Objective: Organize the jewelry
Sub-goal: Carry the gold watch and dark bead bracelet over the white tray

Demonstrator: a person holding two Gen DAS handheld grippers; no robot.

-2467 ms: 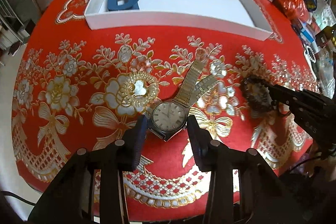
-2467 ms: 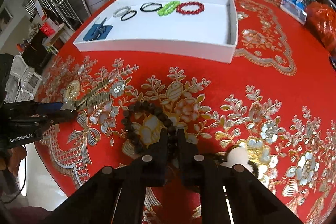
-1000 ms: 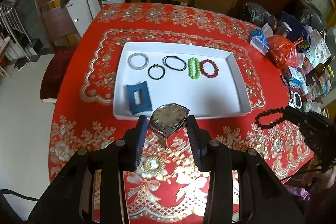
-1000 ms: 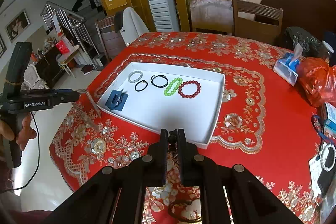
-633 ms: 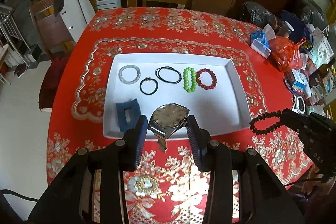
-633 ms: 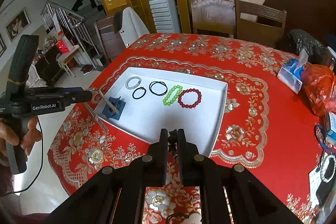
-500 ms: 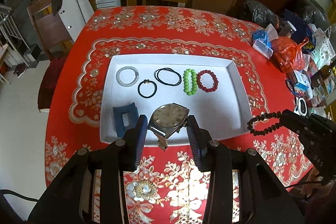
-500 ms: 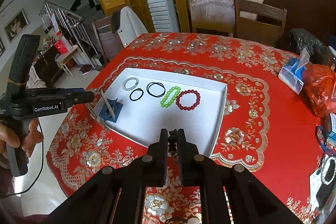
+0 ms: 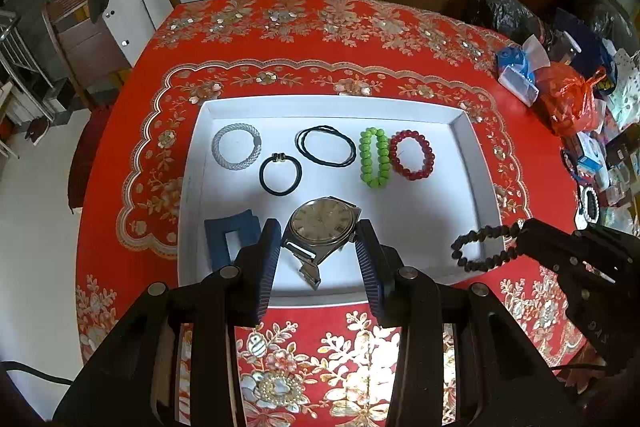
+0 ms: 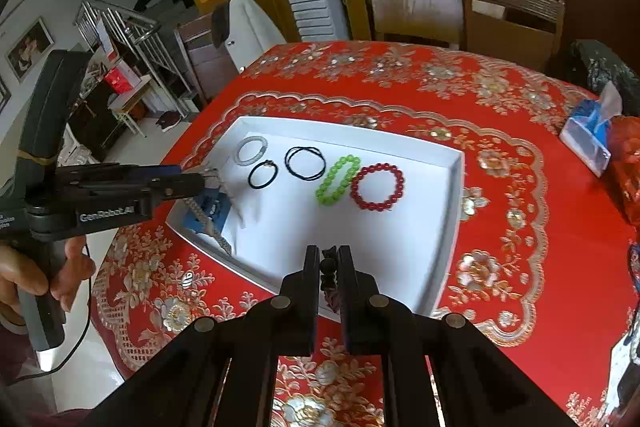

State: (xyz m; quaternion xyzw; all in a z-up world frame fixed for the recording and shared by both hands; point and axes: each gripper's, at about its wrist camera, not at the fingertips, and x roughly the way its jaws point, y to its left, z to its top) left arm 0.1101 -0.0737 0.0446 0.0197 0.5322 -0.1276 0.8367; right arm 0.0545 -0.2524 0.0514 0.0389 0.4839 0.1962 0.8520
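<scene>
While my left gripper point(image 9: 318, 247) hangs above the near part of the white tray point(image 9: 476, 163), its two fingers are clamped on the case of a wristwatch point(image 9: 322, 227), dial up, with the metal band dangling below. From my right-hand camera that band point(image 10: 208, 219) trails down in front of the blue holder point(image 10: 214, 207) in the tray's near left corner.

My right gripper point(image 10: 330, 261) is pinched tight on a dark beaded bracelet point(image 9: 480, 247); the loop sticks out sideways from the fingertips over the tray's near right corner, clear of the tray floor.

Lying flat in a row along the far side of the tray are a silver mesh bracelet point(image 9: 237, 146), a black hair tie point(image 9: 280, 174), a thin black cord loop point(image 9: 326, 146), a green beaded bracelet point(image 9: 374, 157) and a red beaded bracelet point(image 9: 412, 155). Green and red lie just beside each other.

All of this sits on a red tablecloth point(image 9: 340, 27) with gold flowers. At its far right edge are a tissue pack point(image 10: 588, 139) and an orange bag point(image 9: 568, 99).
</scene>
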